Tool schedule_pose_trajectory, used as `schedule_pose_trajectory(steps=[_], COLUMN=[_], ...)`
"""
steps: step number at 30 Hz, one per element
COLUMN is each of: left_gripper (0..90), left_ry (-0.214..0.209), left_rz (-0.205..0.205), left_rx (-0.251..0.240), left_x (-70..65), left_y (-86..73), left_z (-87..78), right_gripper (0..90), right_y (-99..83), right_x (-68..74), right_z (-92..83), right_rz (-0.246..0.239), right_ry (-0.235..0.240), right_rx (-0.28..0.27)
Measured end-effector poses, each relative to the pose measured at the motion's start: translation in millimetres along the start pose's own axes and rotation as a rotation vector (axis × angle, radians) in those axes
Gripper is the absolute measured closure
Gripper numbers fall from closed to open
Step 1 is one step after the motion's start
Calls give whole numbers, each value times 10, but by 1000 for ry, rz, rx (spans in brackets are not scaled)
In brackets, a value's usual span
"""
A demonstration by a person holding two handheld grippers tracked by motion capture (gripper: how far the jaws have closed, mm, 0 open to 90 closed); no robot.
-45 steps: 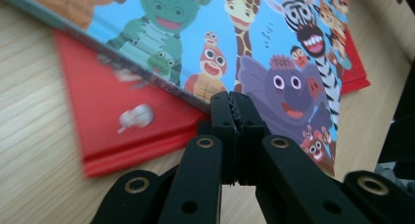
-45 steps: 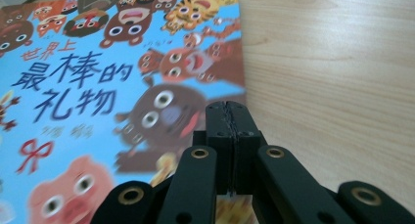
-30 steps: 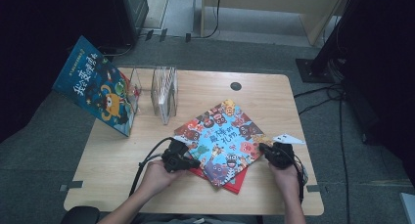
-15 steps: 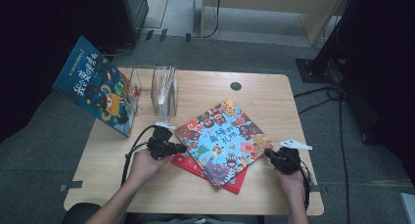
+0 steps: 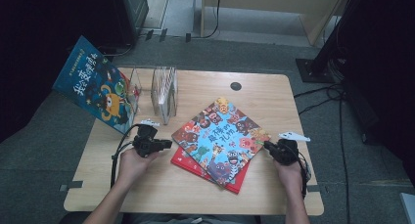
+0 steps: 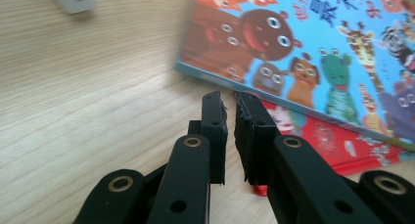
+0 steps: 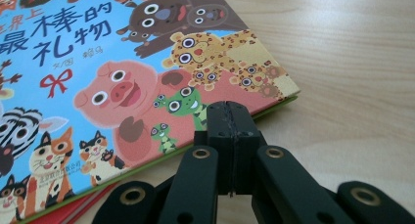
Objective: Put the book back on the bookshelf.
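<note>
Left claw (image 5: 164,145) has pulled left off the animal picture book (image 5: 221,133), jaws just parting, empty | right claw (image 5: 270,148) shut, empty | next: you regrip the book's edge.

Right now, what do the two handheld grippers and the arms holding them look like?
Both the left gripper and right gripper are black, with flat linkage arms joined by brass-ringed pivots and rough-faced pads. Each carries a pale plate on top and trails a black cable. The forearms are bare, without sleeves.

Bare table (image 5: 161,185) lies open left of the animal book (image 5: 221,136); behind that gap the clear rack (image 5: 164,89) blocks the way.
</note>
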State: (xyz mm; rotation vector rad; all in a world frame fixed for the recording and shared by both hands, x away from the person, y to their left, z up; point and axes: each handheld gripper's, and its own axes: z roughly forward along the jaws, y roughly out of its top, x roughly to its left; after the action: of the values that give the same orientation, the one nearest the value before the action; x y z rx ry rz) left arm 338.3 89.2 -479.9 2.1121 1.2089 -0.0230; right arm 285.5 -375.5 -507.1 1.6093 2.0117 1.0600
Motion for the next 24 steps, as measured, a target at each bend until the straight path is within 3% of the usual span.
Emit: schedule_pose_trajectory(steps=[5, 9, 11, 15, 24], left_gripper=[826, 819, 814, 812, 857], left_ry=[27, 50, 52, 76, 57], left_rz=[-24, -35, -48, -67, -99], left_rx=[-16, -21, -28, -52, -16], left_x=[107, 173, 213, 277, 371], left_y=[10, -11, -27, -31, -17], left_z=[23, 37, 25, -23, 58], right_gripper=[900, 900, 900, 900, 900], right_y=[107, 158, 170, 211, 199], right_x=[29, 53, 82, 157, 185], right_z=[113, 195, 246, 301, 316], right_rz=[-7, 10, -6, -40, -39], right_ry=[-14, 18, 38, 27, 57], right_rx=[7, 7, 6, 26, 41])
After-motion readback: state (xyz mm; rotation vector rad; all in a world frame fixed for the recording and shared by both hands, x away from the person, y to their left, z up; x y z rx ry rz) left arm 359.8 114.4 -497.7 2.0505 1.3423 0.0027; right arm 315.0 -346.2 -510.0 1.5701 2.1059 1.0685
